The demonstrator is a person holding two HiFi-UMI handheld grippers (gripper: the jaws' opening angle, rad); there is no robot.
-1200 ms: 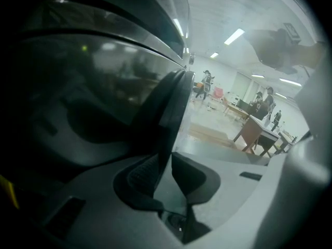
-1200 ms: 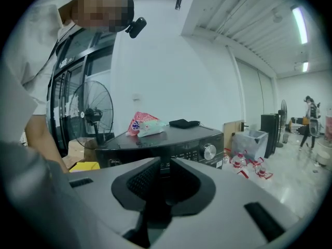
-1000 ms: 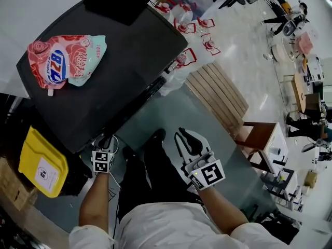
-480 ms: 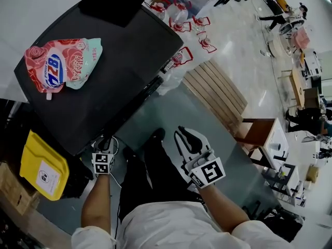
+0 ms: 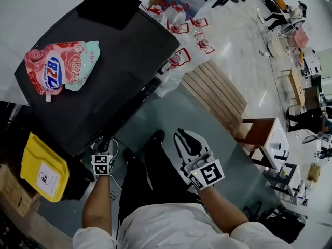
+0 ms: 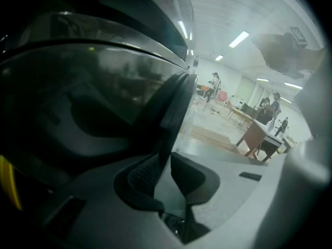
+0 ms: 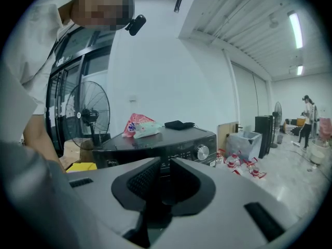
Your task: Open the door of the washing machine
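A black washing machine [image 5: 119,61] stands in front of me, seen from above; its knob panel shows in the right gripper view [image 7: 176,149]. My left gripper [image 5: 105,141] is low against the machine's front. In the left gripper view the round glass door [image 6: 104,97] fills the left side. Its dark rim [image 6: 174,108] runs down into my left gripper [image 6: 165,157], whose jaws have just been closing and now sit on that rim. My right gripper [image 5: 180,134] hangs shut and empty over the floor, apart from the machine [image 7: 162,165].
A pink detergent pouch [image 5: 59,69] and a black cloth [image 5: 109,7] lie on the machine's top. A yellow box [image 5: 44,167] sits at its left. Bottles [image 5: 189,27], a slatted wooden board [image 5: 220,95] and a wooden table [image 5: 259,136] stand to the right. My shoes [image 5: 155,136] are between the grippers.
The head camera has shifted slightly. Both grippers stay where they were.
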